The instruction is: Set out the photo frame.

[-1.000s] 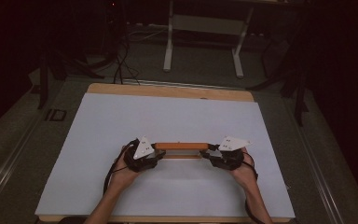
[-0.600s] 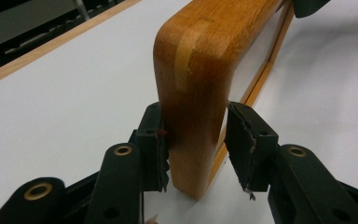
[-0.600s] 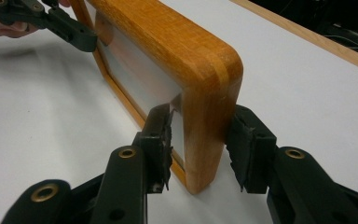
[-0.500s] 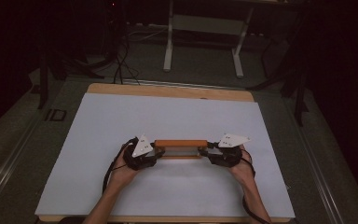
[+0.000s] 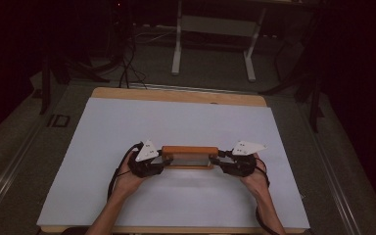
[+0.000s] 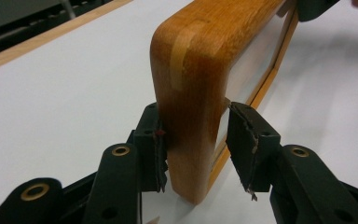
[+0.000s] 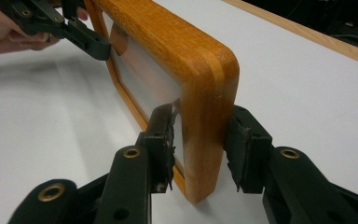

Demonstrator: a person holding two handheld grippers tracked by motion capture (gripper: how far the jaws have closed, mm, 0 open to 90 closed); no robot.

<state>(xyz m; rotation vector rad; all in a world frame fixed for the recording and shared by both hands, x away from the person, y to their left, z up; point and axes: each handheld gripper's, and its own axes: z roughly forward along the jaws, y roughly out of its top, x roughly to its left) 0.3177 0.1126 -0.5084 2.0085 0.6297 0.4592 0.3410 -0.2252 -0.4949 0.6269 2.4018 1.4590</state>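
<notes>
While both grippers sit at the two ends of the wooden frame (image 5: 189,157), low in the middle of the high view, neither looks firmly clamped. In the left gripper view the left gripper (image 6: 193,142) straddles the frame's near upright: one jaw touches the wood, the other stands a little off it with a sliver of the white table (image 5: 127,122) showing between, so I read it as parted rather than gripping. In the right gripper view the right gripper (image 7: 200,144) brackets the opposite upright, both jaws at or nearly on the wood; whether it presses I cannot tell. The frame stands on its long edge, upright on the table, with its pale panel (image 7: 142,77) facing the person. My worry is that a frame balanced on a narrow edge has little to steady it: if one side lets go or closes unevenly, it may tip flat, or twist about the firmer end and slide.
</notes>
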